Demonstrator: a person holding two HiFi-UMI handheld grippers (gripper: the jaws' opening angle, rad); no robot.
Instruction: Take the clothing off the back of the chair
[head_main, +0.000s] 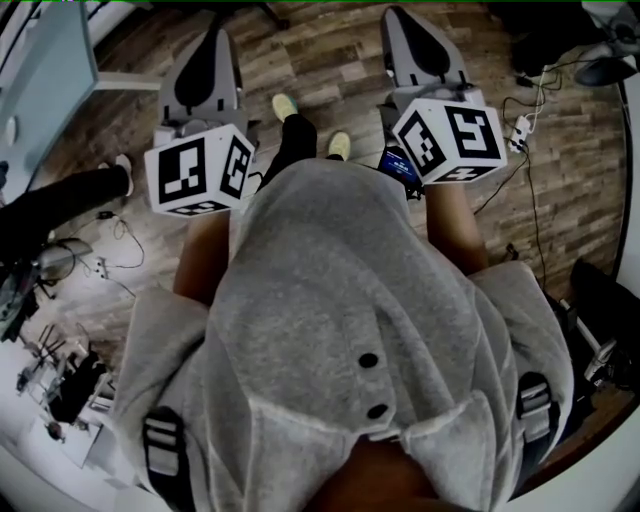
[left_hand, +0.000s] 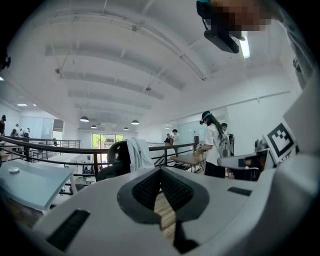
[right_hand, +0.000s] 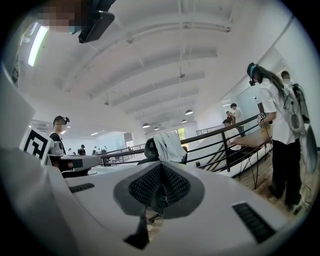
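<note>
Closest to the lens, grey fleece garment (head_main: 350, 300) with two dark buttons (head_main: 369, 360). Beyond it, left gripper (left_hand: 161, 172) and right gripper (right_hand: 160, 167), both with fingers pressed together on nothing. Well ahead, white clothing (left_hand: 137, 154) draped over black office chair (left_hand: 114, 159) back, untouched, beside dark metal railing (left_hand: 50, 148).

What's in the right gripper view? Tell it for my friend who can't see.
The right gripper is shut and empty, pointing toward a black chair with pale clothing draped over its back. A railing runs behind; a person stands at right.
</note>
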